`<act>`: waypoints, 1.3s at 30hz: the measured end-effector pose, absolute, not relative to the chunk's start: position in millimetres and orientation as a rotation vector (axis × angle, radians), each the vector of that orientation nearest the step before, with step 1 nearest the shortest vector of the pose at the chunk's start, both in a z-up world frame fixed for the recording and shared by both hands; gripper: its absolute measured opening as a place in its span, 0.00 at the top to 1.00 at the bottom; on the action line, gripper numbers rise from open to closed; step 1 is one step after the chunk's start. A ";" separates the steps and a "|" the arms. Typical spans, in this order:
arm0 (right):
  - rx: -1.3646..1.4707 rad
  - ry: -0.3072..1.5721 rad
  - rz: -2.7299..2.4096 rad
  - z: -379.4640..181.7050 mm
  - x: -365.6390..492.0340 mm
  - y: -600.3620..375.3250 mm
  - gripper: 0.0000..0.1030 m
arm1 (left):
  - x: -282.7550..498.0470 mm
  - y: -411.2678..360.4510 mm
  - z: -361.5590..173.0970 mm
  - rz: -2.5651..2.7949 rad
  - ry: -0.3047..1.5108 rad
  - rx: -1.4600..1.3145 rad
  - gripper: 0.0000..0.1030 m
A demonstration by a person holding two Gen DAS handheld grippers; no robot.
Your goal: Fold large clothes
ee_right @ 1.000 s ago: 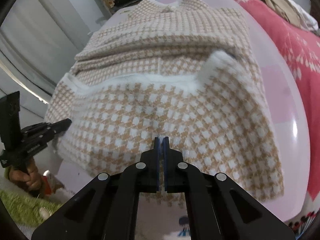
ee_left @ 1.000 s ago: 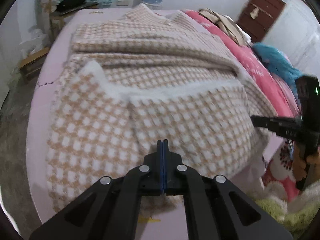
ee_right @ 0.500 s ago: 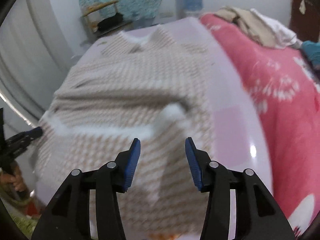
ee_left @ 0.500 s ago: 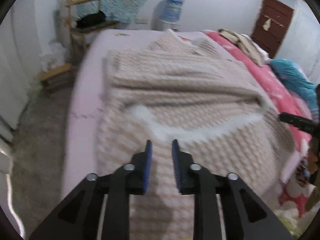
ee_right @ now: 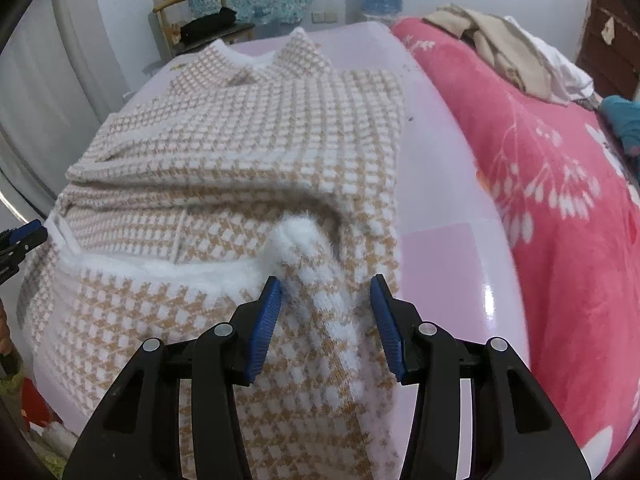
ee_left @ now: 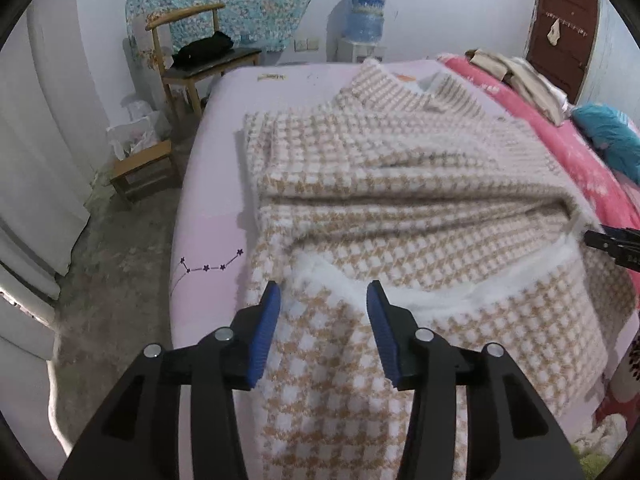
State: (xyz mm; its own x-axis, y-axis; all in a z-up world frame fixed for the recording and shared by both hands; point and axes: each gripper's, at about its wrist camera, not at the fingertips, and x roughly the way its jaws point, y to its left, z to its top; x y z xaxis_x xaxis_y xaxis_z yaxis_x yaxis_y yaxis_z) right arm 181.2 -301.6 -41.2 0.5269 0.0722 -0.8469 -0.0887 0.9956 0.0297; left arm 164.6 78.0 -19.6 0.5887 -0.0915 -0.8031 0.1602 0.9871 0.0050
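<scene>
A large tan-and-white houndstooth knit garment point(ee_left: 400, 184) lies spread on the lilac bed point(ee_left: 224, 168), collar at the far end, its near hem folded up with a fluffy white edge showing. My left gripper point(ee_left: 323, 300) hovers over the near left fold; its jaws are opening and the pads do not press the cloth. My right gripper point(ee_right: 326, 292) stands open, with a raised ridge of the garment point(ee_right: 248, 128) between its jaws, untouched by the pads. Each gripper's tip shows in the other's view: the right gripper point(ee_left: 612, 240), the left gripper point(ee_right: 22, 236).
A pink floral blanket point(ee_right: 560, 152) covers the bed's right side, with a heap of beige clothes point(ee_right: 500, 44) on it. A wooden chair point(ee_left: 200, 52), a low stool point(ee_left: 140, 168) and a water dispenser point(ee_left: 366, 12) stand beyond the bed. Bare floor lies left.
Both grippers were shut on the hem, then opened and let it go. Both have tilted up and drawn back, so more of the room shows. The folded hem now rests on the garment.
</scene>
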 end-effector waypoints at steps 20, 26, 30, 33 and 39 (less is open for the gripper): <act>0.073 0.837 0.021 0.6 196.2 -313.6 0.95 | 189.1 89.2 14.7 -0.122 0.712 0.015 0.91; 0.117 0.911 0.028 -35.2 219.1 -316.5 0.93 | 206.2 96.9 -30.4 -0.104 0.808 -0.038 0.90; 0.160 0.899 0.052 -41.8 216.6 -323.4 0.93 | 201.3 99.3 -33.9 -0.107 0.784 -0.047 0.88; 0.156 0.907 0.055 -39.3 215.8 -323.9 0.87 | 201.0 100.1 -30.9 -0.118 0.790 -0.060 0.85; 0.113 0.836 0.025 -0.7 194.5 -323.2 0.52 | 176.1 112.5 7.9 -0.105 0.690 -0.103 0.58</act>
